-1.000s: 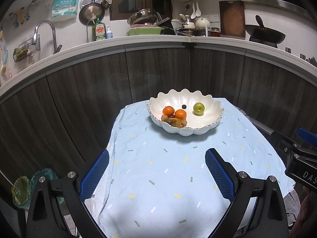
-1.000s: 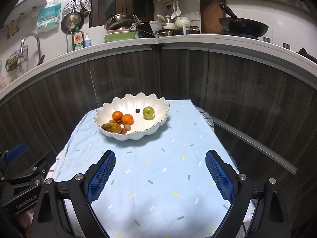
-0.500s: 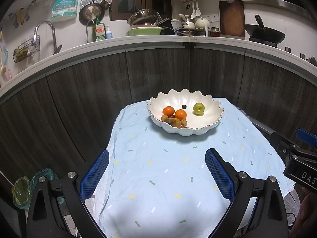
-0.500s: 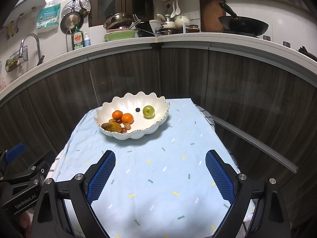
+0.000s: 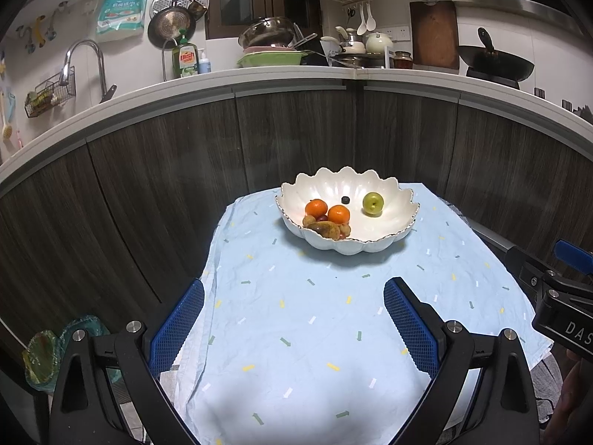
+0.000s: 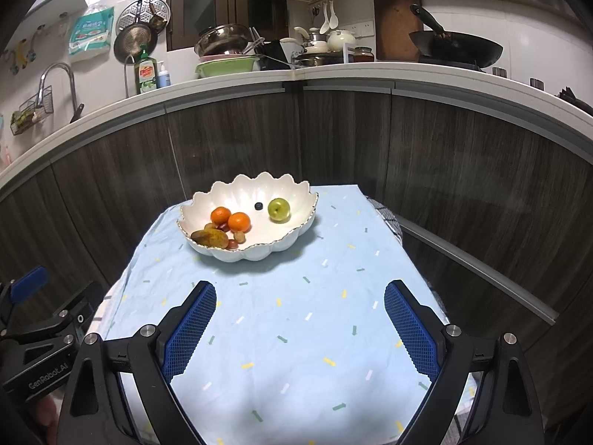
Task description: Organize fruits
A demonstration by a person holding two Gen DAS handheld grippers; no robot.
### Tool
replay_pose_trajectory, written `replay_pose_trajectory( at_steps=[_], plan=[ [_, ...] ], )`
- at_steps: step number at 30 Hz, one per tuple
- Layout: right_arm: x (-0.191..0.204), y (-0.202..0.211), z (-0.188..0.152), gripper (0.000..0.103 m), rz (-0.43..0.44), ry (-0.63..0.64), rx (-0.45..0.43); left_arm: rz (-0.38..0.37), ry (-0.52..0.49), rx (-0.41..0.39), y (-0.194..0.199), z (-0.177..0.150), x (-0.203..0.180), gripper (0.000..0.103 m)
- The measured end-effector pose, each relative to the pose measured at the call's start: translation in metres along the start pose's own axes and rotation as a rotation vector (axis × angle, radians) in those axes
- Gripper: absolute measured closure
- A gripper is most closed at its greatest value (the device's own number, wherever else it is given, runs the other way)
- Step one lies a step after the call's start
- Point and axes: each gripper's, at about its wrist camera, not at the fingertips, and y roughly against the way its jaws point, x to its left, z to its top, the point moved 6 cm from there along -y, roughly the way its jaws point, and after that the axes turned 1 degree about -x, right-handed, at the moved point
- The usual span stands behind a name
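Nothing has moved: left claw (image 5: 293, 328) and right claw (image 6: 300, 328) stay spread, empty, short of the bowl (image 5: 389, 243).

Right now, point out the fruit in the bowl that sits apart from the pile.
The green apple, alone on the right side of the white bowl; the two oranges and brownish fruits cluster at the left.

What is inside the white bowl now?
The white bowl holds two oranges, a green apple, a dark berry, a brownish fruit and some small fruits. Whatever lies beneath that pile is hidden.
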Motion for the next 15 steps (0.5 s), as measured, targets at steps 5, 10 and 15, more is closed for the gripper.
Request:
replay_pose_trajectory(
  at_steps=[5,10,15],
  plan=[
    [0.0001,0.0000,-0.0004,0.010,0.000,0.000,0.000,-0.001,-0.003,-0.003,0.0008,0.0004,0.0009,0.004],
    [0.0003,-0.0003,-0.0009,0.010,0.001,0.001,0.003,0.003,-0.006,-0.005,0.0003,0.0005,0.0023,0.004],
    [0.0005,-0.0005,-0.0012,0.010,0.001,0.000,0.002,0.001,-0.006,-0.008,0.0003,0.0008,0.0024,0.004]
  ],
)
